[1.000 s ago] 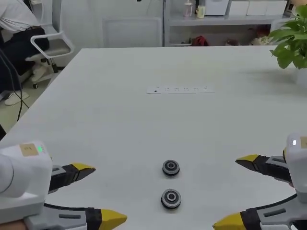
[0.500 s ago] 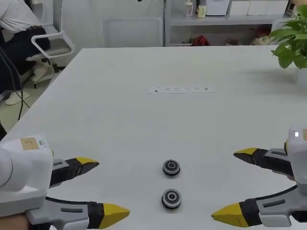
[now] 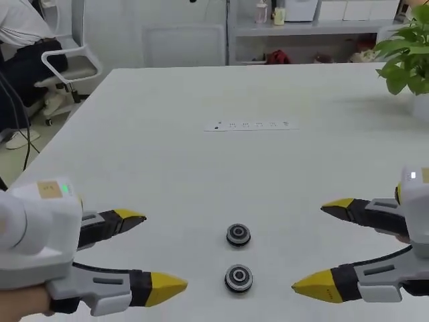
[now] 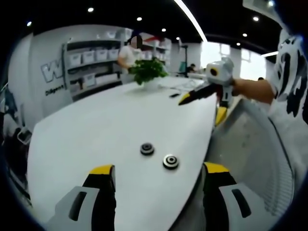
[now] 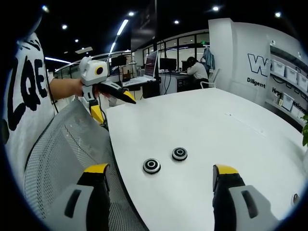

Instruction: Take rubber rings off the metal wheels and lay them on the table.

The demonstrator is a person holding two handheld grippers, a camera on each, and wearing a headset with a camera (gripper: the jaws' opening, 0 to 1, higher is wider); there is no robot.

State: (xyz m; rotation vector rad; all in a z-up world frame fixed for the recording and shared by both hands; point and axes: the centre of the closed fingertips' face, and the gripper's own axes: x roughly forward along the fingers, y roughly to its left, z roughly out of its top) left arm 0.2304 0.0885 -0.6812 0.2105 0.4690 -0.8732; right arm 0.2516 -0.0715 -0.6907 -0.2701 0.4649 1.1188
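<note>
Two metal wheels are lying flat near the front edge of the white counter, one behind the other. The far wheel and the near wheel are sitting just beside each other without touching. Each one is wearing a dark rubber ring around its rim, so nothing is lying loose on the counter.

The left tongs are hovering to the left of the pair, with the yellow-tipped jaws spread wide and nothing between them. The right tongs are hovering to the right in the same way, open and empty, pointing inward. Both wheels are sitting between the two sets of tongs, well apart from either.

In the left gripper view both wheels are showing ahead between the jaws, with the near one closer to the counter's edge. The right gripper view is showing them likewise, and the other tongs are hanging past the counter's edge.

Farther back, a white power strip is lying flat mid-counter, and a green plant is standing at the far right. Beyond the far-left corner, a person is sitting by an office chair.
</note>
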